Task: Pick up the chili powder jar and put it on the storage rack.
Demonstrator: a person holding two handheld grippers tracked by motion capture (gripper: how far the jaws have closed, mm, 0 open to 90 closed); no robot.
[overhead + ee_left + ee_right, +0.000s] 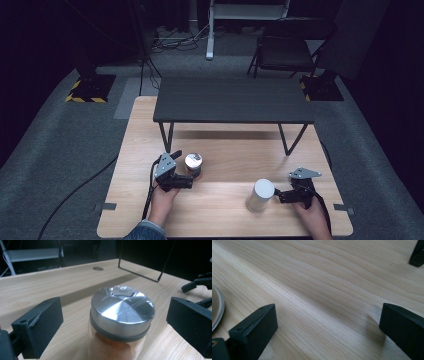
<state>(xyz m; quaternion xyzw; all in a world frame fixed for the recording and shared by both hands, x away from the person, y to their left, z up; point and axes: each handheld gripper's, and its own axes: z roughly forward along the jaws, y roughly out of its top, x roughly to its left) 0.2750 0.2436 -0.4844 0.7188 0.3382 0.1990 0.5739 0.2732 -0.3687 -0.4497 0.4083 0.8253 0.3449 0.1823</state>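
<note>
A glass jar (120,315) with a shiny metal lid and orange-brown contents stands on the wooden table (225,150). My left gripper (115,312) is open, one jaw on each side of the jar, neither touching it. From above, the jar (193,162) is at the table's left middle with the left gripper (188,180) at it. A white cylinder (260,195) stands upright at the front right. My right gripper (279,196) is just right of it, pointing at it. The right gripper (329,315) is open over bare wood, with a rounded grey edge (215,307) at the left.
A low black shelf (232,100) on thin wire legs spans the back half of the table. A folding chair (287,47) and stand bases sit on the carpet beyond. Cables trail from both grippers off the front edge.
</note>
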